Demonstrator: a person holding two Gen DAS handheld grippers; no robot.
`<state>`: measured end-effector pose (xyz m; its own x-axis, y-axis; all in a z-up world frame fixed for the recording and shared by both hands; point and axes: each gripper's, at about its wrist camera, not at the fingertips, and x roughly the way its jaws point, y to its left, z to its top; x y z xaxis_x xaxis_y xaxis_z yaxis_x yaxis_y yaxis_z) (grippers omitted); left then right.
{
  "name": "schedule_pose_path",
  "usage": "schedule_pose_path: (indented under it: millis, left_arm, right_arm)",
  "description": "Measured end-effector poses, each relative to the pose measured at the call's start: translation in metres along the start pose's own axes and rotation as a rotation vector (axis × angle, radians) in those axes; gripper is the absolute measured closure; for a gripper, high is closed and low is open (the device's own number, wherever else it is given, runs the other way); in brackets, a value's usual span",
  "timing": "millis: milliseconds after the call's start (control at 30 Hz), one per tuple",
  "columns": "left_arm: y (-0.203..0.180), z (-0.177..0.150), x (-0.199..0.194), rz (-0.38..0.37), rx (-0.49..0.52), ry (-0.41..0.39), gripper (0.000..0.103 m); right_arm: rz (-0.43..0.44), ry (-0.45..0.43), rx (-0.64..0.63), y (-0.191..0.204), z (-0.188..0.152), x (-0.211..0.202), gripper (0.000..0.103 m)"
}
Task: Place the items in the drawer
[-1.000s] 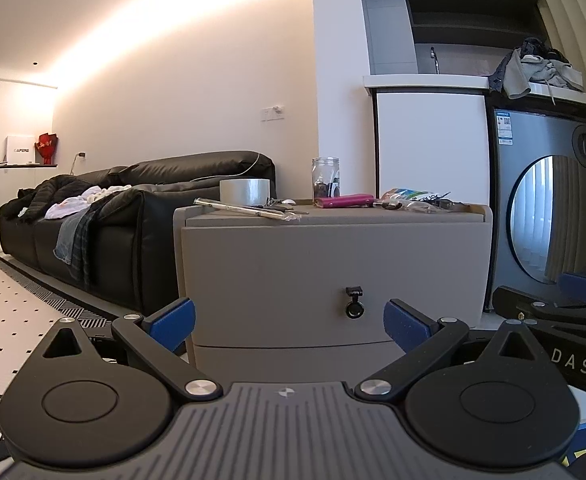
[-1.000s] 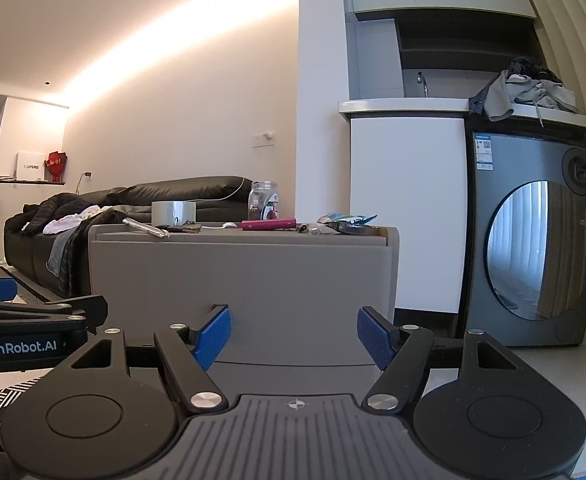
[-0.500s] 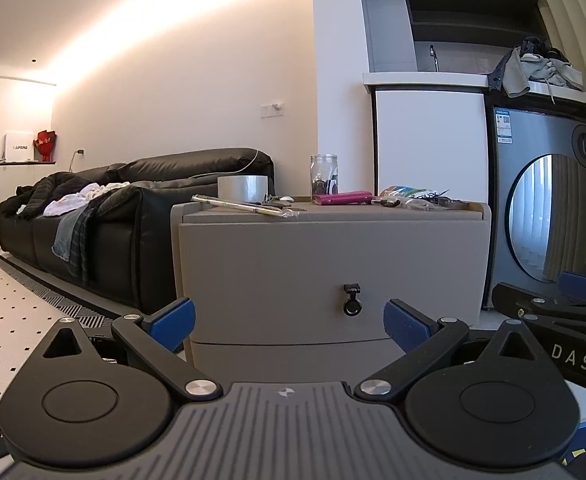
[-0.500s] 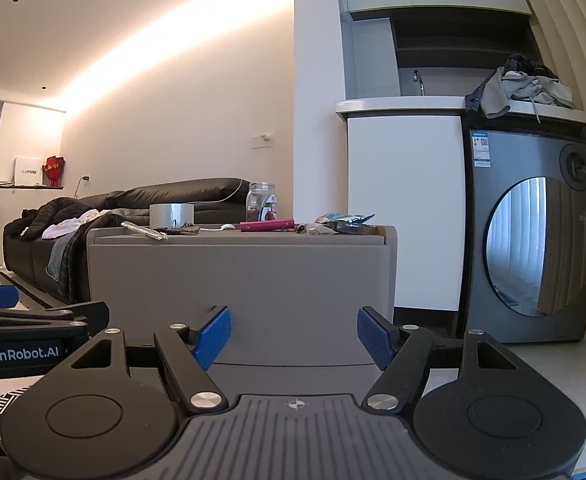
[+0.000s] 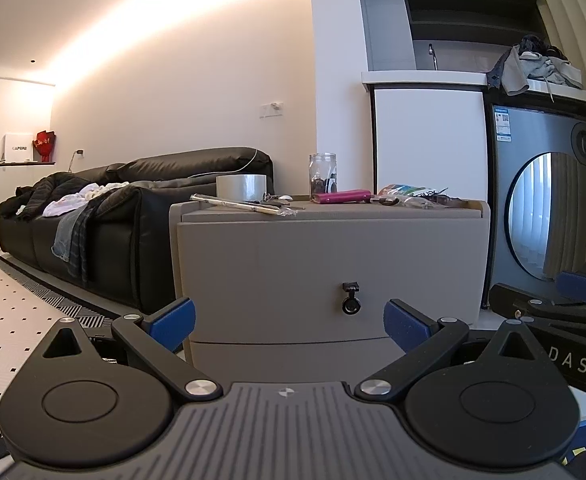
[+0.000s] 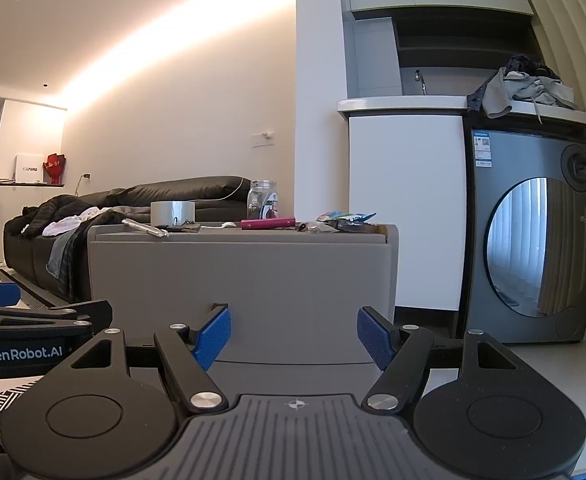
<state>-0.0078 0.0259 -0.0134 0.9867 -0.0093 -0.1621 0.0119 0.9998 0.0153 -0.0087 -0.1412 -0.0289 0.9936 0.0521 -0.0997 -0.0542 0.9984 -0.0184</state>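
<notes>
1. My left hand-held gripper (image 5: 289, 320) is spread wide with nothing between its blue pads, aimed low at the front of the grey drawer cabinet (image 5: 329, 264).
2. My right hand-held gripper (image 6: 293, 338) is likewise wide apart and empty; it sits beside the left one, each showing at the edge of the other's view.
3. The top drawer (image 5: 333, 276) looks closed, its small black ring handle (image 5: 350, 298) hanging at the centre of the front; a second seam lies just below it.
4. The items sit on the tabletop above the drawer: a roll of clear tape (image 5: 241, 188) at the left rear, a long silver wrapped stick (image 5: 237, 204) lying at the left front edge, and a glass jar (image 5: 323, 178) behind a magenta case (image 5: 343, 197) near the middle.
5. Crinkled snack packets (image 5: 411, 194) lie at the right end of the tabletop.
6. A black sofa (image 5: 105, 232) stands left of the cabinet and a washing machine (image 5: 545, 208) to its right.
</notes>
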Motion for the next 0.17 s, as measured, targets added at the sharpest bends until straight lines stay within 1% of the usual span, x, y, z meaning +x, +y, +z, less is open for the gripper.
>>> schedule_pose_path:
  millis: [167]
  left_arm:
    - [-0.001,-0.0001,0.0004,0.003,0.003,0.002,0.0]
  right_arm:
    - [-0.001,0.001,-0.002,-0.0005,0.0002,0.0,0.03]
